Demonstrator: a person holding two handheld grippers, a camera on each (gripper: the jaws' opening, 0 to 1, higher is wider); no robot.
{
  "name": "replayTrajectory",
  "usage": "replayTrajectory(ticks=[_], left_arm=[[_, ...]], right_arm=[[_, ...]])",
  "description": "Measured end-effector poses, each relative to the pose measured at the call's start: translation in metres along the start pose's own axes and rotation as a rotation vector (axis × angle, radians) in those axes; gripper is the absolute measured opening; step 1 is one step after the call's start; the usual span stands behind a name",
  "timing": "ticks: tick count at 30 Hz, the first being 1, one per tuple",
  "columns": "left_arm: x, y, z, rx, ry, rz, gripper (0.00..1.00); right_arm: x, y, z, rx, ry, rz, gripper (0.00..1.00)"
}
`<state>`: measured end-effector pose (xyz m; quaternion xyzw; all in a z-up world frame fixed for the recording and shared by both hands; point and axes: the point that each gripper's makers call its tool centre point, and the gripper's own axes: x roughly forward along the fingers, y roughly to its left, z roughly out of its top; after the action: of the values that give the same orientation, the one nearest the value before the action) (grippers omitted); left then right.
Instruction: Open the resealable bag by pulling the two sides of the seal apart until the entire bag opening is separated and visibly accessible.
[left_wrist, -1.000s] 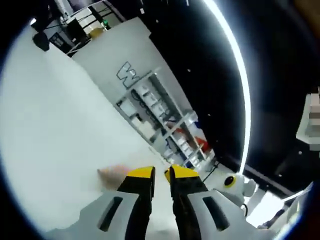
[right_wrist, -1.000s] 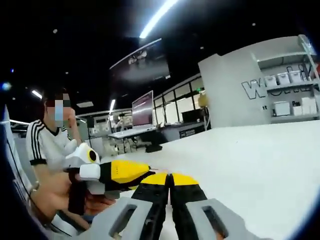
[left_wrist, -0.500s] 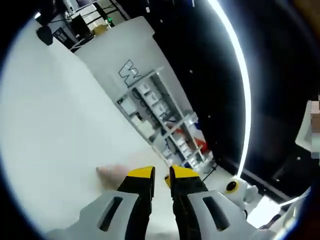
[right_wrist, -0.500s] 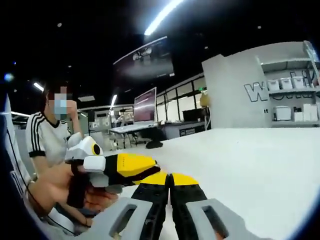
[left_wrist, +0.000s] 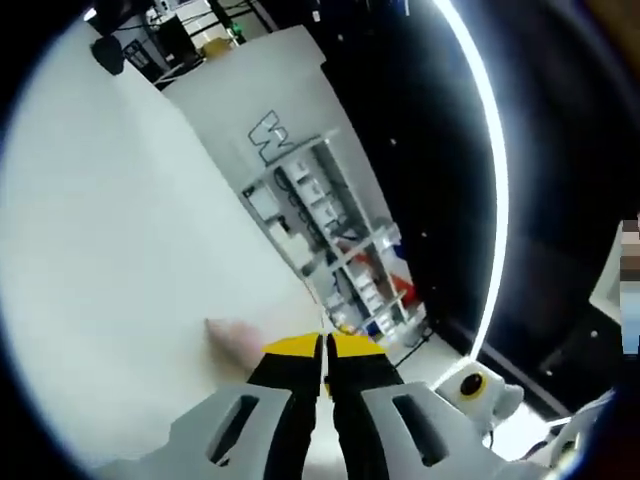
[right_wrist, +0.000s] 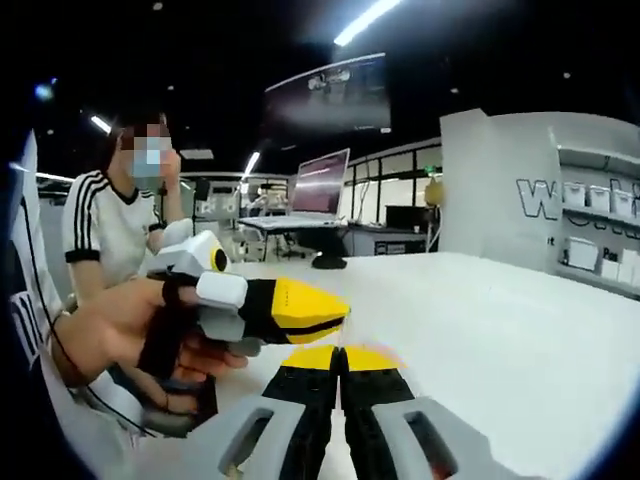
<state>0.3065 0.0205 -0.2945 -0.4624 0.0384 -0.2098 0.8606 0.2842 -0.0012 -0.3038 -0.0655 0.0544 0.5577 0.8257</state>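
Bag (left_wrist: 232, 336) — pinkish blur just left of left gripper (left_wrist: 324, 347) tips.

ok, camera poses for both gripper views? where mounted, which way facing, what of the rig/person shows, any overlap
Left gripper view: rides on the left gripper, rolled, facing along its shut jaws over the white table toward the shelving; the right gripper shows at lower right.
Right gripper view: rides on the right gripper, facing across the table toward monitors; the left gripper and the hand holding it enter from the left, a seated person behind.
Shared: the table, the shelving wall, both grippers.
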Motion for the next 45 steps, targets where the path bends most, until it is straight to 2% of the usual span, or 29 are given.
replayTrajectory(ticks=[13,17,19,23,26,34,45], left_arm=[[-0.007,-0.002,-0.01,0.003,0.046,0.022,0.01],[-0.009,-0.002,-0.012,0.017,0.055,0.032,0.01],[-0.009,0.0,-0.013,0.04,0.061,0.043,0.01],[-0.011,0.005,-0.013,0.078,0.072,0.061,0.01],[-0.012,0.007,-0.014,0.101,0.081,0.062,0.01],[-0.014,0.01,-0.013,0.138,0.088,0.071,0.01],[-0.018,0.012,-0.014,0.168,0.093,0.081,0.01]], right_arm=[[-0.004,0.006,-0.003,0.008,0.027,0.032,0.0],[-0.007,0.008,-0.003,-0.019,0.038,0.043,0.0],[-0.012,0.009,0.0,-0.039,0.038,0.048,0.0],[-0.02,0.01,0.017,-0.064,0.005,0.05,0.02],[-0.016,0.008,0.023,-0.098,0.01,0.051,0.01],[-0.003,0.006,0.012,-0.107,0.068,0.091,0.01],[0.005,0.009,0.001,-0.109,0.106,0.13,0.01]])
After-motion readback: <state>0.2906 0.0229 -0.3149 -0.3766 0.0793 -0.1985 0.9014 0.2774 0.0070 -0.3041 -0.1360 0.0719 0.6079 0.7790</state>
